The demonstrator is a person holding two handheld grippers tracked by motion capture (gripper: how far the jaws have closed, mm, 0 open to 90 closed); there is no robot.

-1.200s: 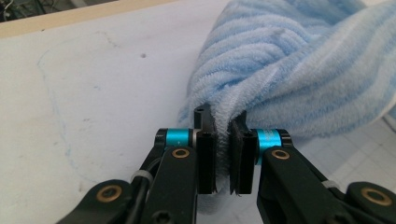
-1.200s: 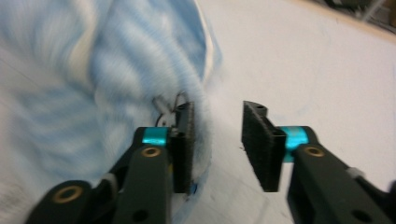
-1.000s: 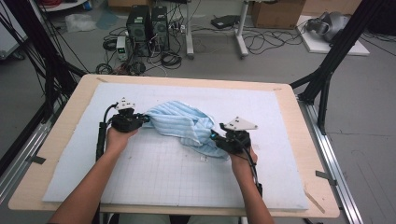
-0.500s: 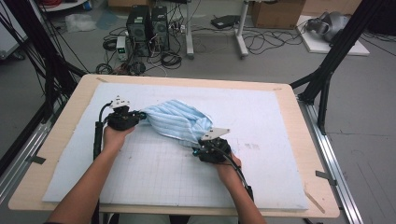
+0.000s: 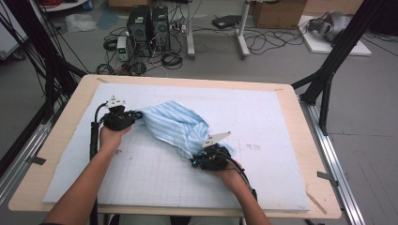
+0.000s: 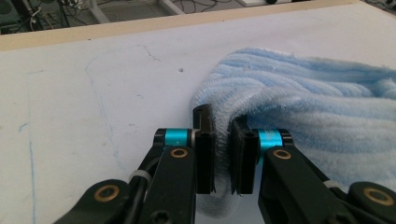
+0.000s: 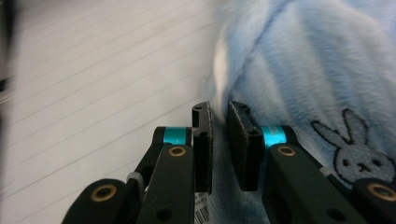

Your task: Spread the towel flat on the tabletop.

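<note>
The fluffy blue striped towel (image 5: pixel 176 127) lies bunched up in the middle of the white mat (image 5: pixel 281 122) on the table (image 5: pixel 309 187). It has a little bunny picture (image 7: pixel 357 156). Your left hand-held gripper (image 5: pixel 136 114) pinches its left end. Your right hand-held gripper (image 5: pixel 199 157) has just been closing and squeezes the near edge. There is lots of bare mat all around.

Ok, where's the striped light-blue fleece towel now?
High view: the striped light-blue fleece towel lies bunched left of centre on the white mat, between both tongs.
</note>
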